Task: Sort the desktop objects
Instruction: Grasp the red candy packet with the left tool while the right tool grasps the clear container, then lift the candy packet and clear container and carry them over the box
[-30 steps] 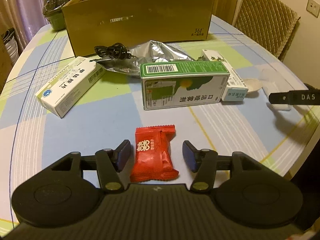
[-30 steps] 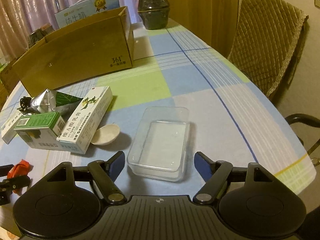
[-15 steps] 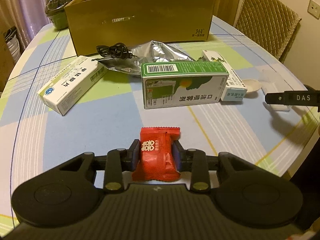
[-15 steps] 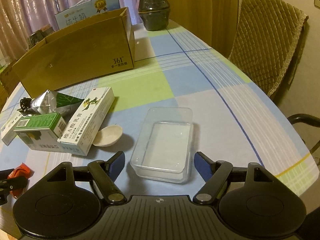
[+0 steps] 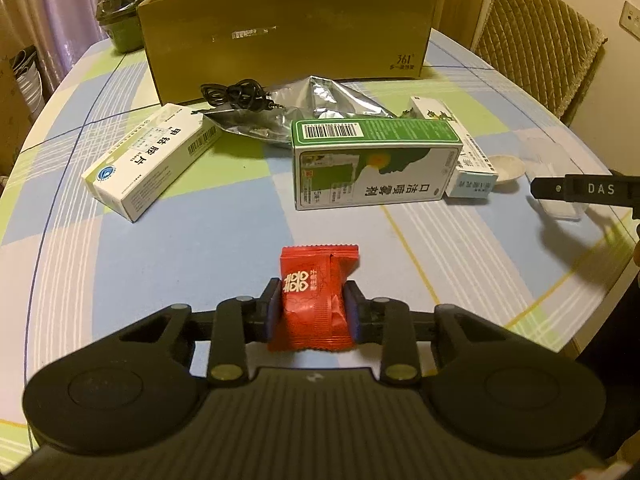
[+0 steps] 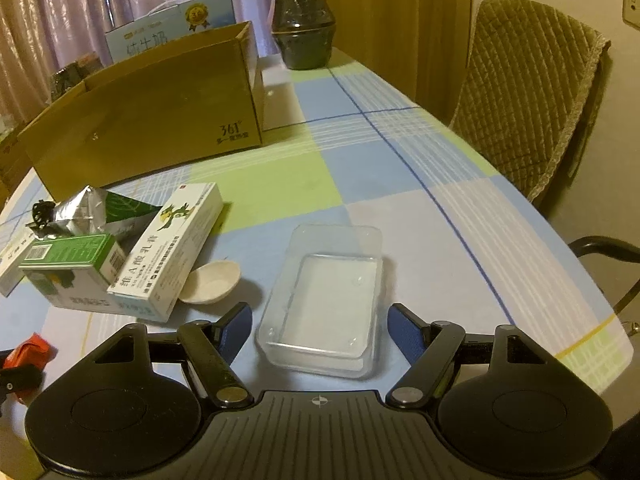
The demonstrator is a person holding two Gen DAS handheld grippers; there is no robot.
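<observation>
A red candy packet (image 5: 314, 298) is pinched between the blue pads of my left gripper (image 5: 313, 312), which is shut on it just above the checked tablecloth. The same packet (image 6: 30, 354) shows at the far left of the right wrist view. My right gripper (image 6: 320, 326) is open, its fingers on either side of the near end of a clear plastic tray (image 6: 326, 298), not touching it. Beyond lie a green box (image 5: 374, 162), a white medicine box (image 5: 150, 160), a long white box (image 6: 170, 248), a silver foil bag (image 5: 316, 106) and a black cable (image 5: 236, 94).
An open cardboard box (image 5: 288, 28) stands at the back of the table. A small white dish (image 6: 210, 282) lies beside the long white box. A dark pot (image 6: 304, 28) stands at the far end. A padded chair (image 6: 528, 92) is by the table's right edge.
My left gripper went from open around the red candy packet to shut on it and has lifted it slightly. The right gripper has stayed open by the clear tray.
</observation>
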